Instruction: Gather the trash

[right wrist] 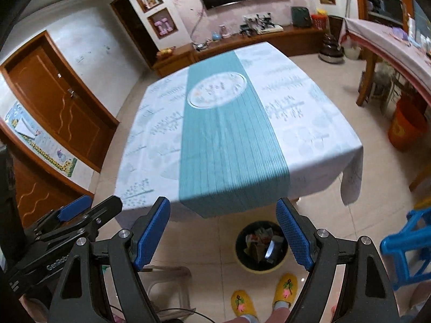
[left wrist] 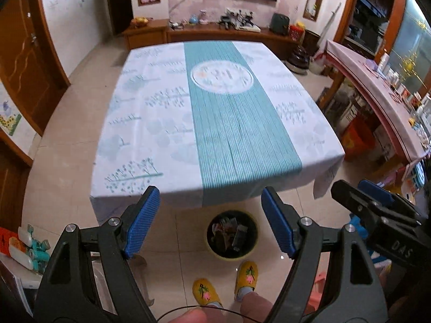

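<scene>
A round trash bin (left wrist: 232, 233) with a yellow rim stands on the tiled floor in front of the table; it holds several crumpled wrappers. It also shows in the right wrist view (right wrist: 261, 247). My left gripper (left wrist: 210, 197) is open and empty, held above the bin and the table's near edge. My right gripper (right wrist: 223, 210) is open and empty, beside the left one. The right gripper shows at the right of the left wrist view (left wrist: 358, 191). The left gripper shows at the left of the right wrist view (right wrist: 94, 204).
A table under a white and teal cloth (left wrist: 210, 123) fills the middle, also in the right wrist view (right wrist: 229, 134). Feet in yellow slippers (left wrist: 226, 277) stand by the bin. A blue plastic stool (right wrist: 406, 247) is at right, an orange bucket (right wrist: 406, 126) beyond it.
</scene>
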The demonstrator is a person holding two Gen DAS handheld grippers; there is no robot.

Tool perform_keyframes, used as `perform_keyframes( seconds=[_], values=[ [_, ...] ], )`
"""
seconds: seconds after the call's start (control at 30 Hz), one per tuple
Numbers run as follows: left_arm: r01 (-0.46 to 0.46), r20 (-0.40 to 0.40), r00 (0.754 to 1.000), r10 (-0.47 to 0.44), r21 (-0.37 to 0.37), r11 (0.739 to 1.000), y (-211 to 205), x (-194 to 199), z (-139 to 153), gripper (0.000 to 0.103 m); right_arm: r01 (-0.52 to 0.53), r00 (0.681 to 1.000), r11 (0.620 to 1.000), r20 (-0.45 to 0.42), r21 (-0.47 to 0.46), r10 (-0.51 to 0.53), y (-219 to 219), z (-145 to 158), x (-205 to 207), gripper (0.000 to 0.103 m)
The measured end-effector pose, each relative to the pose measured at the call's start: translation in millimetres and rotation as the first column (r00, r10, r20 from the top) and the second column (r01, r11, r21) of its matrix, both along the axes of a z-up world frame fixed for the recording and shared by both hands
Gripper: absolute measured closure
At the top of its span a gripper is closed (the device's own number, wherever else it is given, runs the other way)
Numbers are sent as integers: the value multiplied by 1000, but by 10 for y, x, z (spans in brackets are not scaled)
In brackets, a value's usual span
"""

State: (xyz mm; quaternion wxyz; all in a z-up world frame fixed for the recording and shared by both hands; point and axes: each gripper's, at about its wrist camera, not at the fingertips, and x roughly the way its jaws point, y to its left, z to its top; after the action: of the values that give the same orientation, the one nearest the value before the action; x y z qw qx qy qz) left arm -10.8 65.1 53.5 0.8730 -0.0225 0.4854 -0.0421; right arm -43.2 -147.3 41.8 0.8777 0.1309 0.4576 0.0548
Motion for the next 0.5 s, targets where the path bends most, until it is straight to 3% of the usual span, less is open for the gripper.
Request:
perform_keyframes(
  seconds=[0.13,0.5],
  values=[
    [-32,44,999,30,42,999,-57,10,125,27,-34,999,999,23,-15,34,36,154,54,21],
    [-102,72,993,98,47,994,-255,98,212,27,-108,993,992,46,-65,111,-72,240,307,21]
  ],
)
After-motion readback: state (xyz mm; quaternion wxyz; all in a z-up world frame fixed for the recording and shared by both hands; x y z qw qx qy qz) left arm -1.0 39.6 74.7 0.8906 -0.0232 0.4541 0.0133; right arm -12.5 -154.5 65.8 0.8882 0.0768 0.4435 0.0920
